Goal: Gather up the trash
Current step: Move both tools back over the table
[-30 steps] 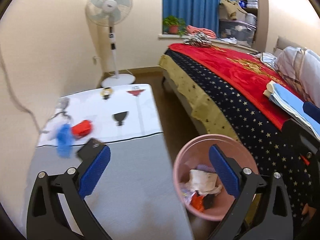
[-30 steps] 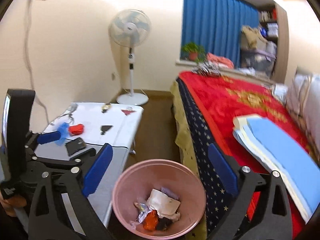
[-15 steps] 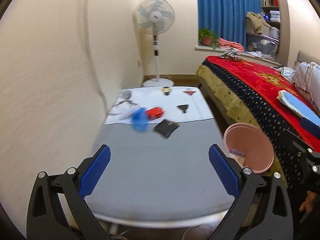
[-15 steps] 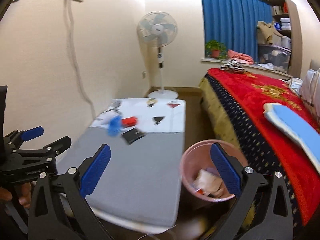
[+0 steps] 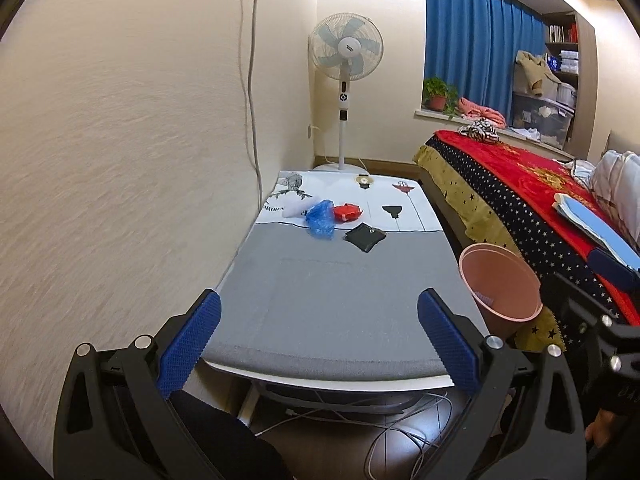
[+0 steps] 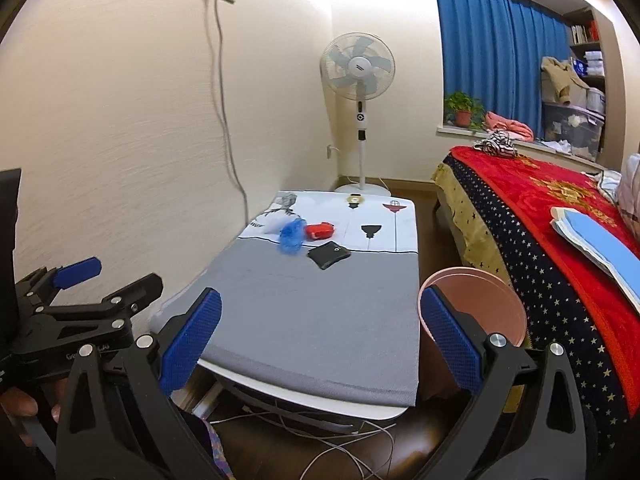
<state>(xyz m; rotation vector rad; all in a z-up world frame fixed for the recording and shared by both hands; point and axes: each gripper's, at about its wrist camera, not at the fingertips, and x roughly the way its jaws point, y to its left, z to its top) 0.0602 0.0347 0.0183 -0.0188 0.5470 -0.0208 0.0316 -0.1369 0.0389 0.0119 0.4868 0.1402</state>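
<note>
On the far half of the low table (image 5: 328, 304) lie a crumpled blue plastic bag (image 5: 321, 219), a red wrapper (image 5: 347, 212), a white wad (image 5: 295, 208) and a flat black pouch (image 5: 365, 236). The same blue bag (image 6: 291, 235), red wrapper (image 6: 319, 230) and black pouch (image 6: 329, 254) show in the right wrist view. A pink bin (image 5: 498, 286) stands at the table's right side, by the bed. My left gripper (image 5: 318, 344) is open and empty at the table's near edge. My right gripper (image 6: 320, 338) is open and empty there too, its right finger in front of the bin (image 6: 486, 296).
A bed with a red and starred blanket (image 5: 520, 184) fills the right side, blue sheets (image 6: 596, 244) lying on it. A standing fan (image 5: 345, 52) is in the far corner. Cables (image 5: 400, 436) lie on the floor under the table. The wall runs close along the left.
Both grippers have pulled back from over the bin to the table's near end. The whole tabletop is now in view and the trash items lie farther off. Both stay open.
</note>
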